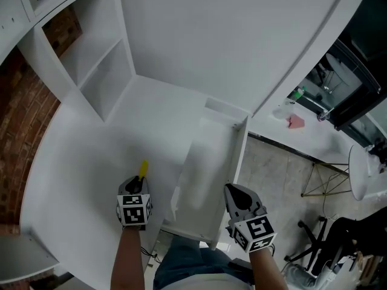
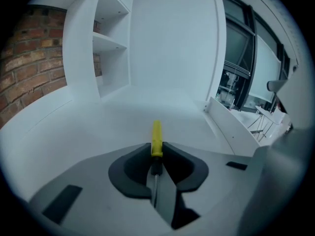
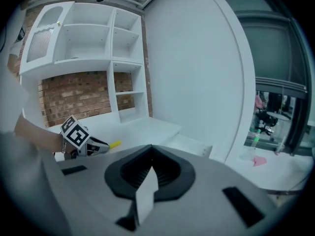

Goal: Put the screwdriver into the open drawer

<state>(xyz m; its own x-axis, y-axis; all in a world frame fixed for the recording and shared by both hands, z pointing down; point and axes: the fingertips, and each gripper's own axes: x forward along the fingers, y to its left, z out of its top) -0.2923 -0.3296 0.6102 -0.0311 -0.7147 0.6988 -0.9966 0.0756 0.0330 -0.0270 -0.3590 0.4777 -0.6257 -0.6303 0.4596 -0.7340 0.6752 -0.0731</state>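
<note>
Left tool [image 2: 156, 150] grips screwdriver [image 2: 156, 134], apparently outside the open drawer [image 1: 208, 168].

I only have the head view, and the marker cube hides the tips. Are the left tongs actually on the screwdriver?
Observer: Yes. The left gripper view shows the left tongs closed on the screwdriver, just below its yellow handle, which sticks out ahead of the jaws.
Operator: And are the right tongs carrying anything?
Observer: No. The right gripper view shows the right tongs shut, with nothing between the jaws.
</note>
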